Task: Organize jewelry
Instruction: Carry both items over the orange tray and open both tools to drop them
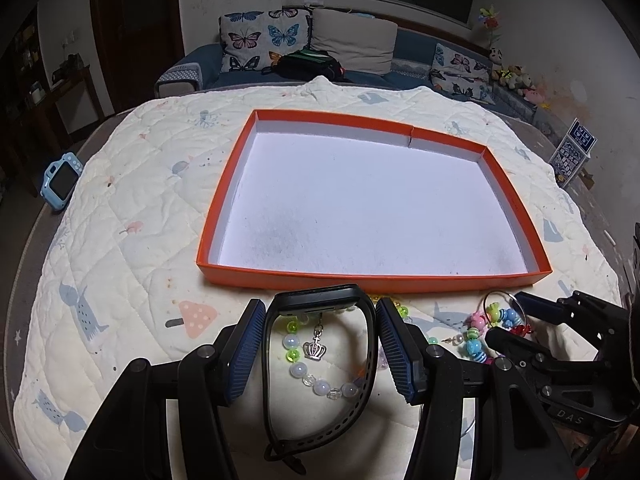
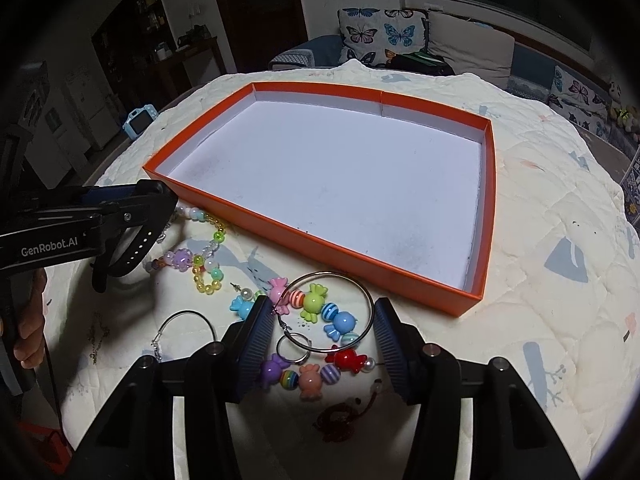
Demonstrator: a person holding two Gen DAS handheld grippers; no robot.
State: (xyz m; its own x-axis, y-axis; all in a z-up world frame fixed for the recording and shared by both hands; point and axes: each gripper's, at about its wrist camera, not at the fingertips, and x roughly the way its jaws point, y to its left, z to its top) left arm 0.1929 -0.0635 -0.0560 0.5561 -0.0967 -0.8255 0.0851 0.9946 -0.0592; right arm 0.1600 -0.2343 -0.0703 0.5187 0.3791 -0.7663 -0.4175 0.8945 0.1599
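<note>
My left gripper (image 1: 320,340) is shut on a black smartwatch (image 1: 316,300), its pads pressing both sides of the strap loop, just in front of the orange tray (image 1: 376,278). Under the watch lies a pearl bead bracelet with a silver crown charm (image 1: 314,350). My right gripper (image 2: 322,340) is open over a colourful candy-bead bracelet (image 2: 320,308) and a large silver hoop (image 2: 370,312), with a small hoop (image 2: 294,348) between its fingers. The tray (image 2: 320,240) has a white floor with nothing in it. The left gripper and watch show at left in the right wrist view (image 2: 132,236).
A pastel bead bracelet (image 2: 204,256), another silver hoop (image 2: 184,328), a pearl earring (image 2: 245,293) and a dark red cord piece (image 2: 340,420) lie on the quilted cloth. A blue toy camera (image 1: 60,182) sits at the far left edge. A sofa stands behind.
</note>
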